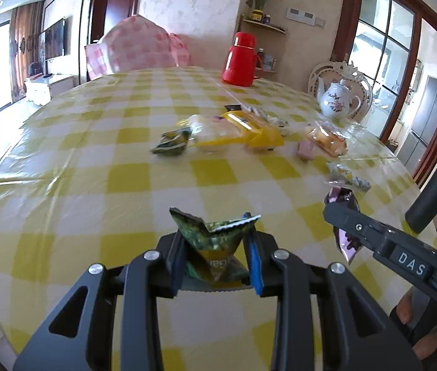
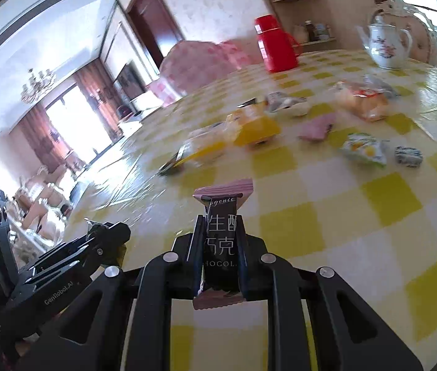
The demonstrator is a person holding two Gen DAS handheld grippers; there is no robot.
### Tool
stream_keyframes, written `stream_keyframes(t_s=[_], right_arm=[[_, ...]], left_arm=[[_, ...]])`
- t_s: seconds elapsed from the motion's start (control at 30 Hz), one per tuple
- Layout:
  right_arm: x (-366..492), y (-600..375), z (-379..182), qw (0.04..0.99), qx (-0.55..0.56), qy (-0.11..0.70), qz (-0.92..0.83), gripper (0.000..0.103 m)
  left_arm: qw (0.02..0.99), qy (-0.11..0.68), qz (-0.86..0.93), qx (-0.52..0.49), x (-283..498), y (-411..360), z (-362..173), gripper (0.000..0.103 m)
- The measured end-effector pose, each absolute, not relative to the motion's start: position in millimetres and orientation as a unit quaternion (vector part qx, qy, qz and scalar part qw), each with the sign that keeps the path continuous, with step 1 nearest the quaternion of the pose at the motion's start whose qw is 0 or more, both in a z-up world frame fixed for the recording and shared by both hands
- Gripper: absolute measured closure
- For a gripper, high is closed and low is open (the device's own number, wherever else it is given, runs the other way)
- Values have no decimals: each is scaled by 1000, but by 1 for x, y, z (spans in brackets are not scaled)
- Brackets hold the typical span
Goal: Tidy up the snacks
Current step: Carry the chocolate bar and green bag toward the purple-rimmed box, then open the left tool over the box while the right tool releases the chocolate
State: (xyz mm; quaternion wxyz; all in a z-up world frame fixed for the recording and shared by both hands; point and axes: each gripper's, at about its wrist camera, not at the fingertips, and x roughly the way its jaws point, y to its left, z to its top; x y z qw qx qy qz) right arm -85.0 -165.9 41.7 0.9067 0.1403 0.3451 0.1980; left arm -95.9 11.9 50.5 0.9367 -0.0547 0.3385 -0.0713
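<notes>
Green snack packet [image 1: 215,241] is sitting crumpled between the left gripper [image 1: 215,256] pads, clenched on it, held above the near part of the table [image 1: 94,185]. Chocolate bar [image 2: 221,241] in its dark wrapper with pink crimped ends is standing upright in the right gripper [image 2: 220,247], jaws squeezing it at mid-length, also above the near checks of the cloth. Both hands are loaded, so the step in hand looks like carrying the two pieces to wherever they are being grouped; no tray or box is showing in either view, so I can't tell the drop spot.

Doing it well, my read:
- Keeping both grips firm; the green packet is pinched by its folded body and could slip if it gets tilted further.
- Keeping the two grippers apart; they are travelling close side by side, each showing in the other's view.
- Setting down flat on bare cloth, not on top of the loose pile.

Further out: the yellow packet [image 1: 249,126] and another green packet [image 1: 172,142] are lying mid-table, a bread pack [image 1: 326,137] and small wrapped sweets [image 2: 363,150] to the right, well apart from the grippers. Red flask [image 1: 240,58] and teapot [image 1: 339,99] are standing at the far side, out of the path.
</notes>
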Motion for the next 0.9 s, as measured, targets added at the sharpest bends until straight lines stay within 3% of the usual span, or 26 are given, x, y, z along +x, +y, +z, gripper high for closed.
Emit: stream_keyframes(t_s=[0.9], right_arm=[[-199, 75, 50, 833, -71, 358, 416, 85]], left_arm=[[920, 378, 82, -63, -194, 227, 56, 70]])
